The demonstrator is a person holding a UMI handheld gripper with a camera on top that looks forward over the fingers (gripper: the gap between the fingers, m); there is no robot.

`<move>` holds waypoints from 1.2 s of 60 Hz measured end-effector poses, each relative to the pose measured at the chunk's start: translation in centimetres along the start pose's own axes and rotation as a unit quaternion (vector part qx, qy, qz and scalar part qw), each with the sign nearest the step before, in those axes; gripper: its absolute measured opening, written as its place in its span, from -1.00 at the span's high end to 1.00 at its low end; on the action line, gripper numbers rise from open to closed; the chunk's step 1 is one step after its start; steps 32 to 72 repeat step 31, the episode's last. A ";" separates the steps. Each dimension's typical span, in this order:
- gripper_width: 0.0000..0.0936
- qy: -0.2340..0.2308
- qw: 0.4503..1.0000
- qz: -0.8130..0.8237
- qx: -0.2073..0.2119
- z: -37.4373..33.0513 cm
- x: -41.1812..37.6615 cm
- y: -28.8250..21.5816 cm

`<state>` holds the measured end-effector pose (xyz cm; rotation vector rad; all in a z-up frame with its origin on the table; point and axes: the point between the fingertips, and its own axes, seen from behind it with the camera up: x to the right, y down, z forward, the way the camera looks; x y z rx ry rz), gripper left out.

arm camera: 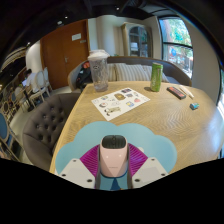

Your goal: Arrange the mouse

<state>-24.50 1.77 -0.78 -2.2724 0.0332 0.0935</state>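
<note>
The gripper [113, 170] has the mouse [113, 155] between its pink pads, jaws narrowed until both press its sides — probably to carry it. It is over the blue mat [90, 140], the likely resting place. Farther: a paper sheet [121, 100] at twelve o'clock, a green can [156, 77] at one.

Only one view here, from a wide-angle camera riding on the gripper [113, 168]. It looks forward along the two fingers [86, 167], which show at the bottom, and slightly down onto the bench [170, 118]. It sits close and low over the near end of the bench, so the mat [108, 136] right ahead fills the foreground. Past that it takes in the length of the bench, the chair [45, 118] beside it, and the room and window [178, 40] behind.
</note>
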 end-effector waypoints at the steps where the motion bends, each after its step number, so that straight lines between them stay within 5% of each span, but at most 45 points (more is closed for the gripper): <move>1: 0.23 0.001 1.000 -0.003 -0.001 0.0 0.0 0.2; 14: -0.15 -0.011 0.998 -0.037 -0.050 -0.1 -0.1 0.9; 20: -0.82 -0.014 0.996 -0.036 -0.079 -2.1 0.4 0.9; 31: -0.81 -0.008 0.995 -0.020 -0.102 -8.5 3.0 1.7; 72: -0.81 -0.008 0.995 -0.020 -0.102 -8.5 3.0 1.7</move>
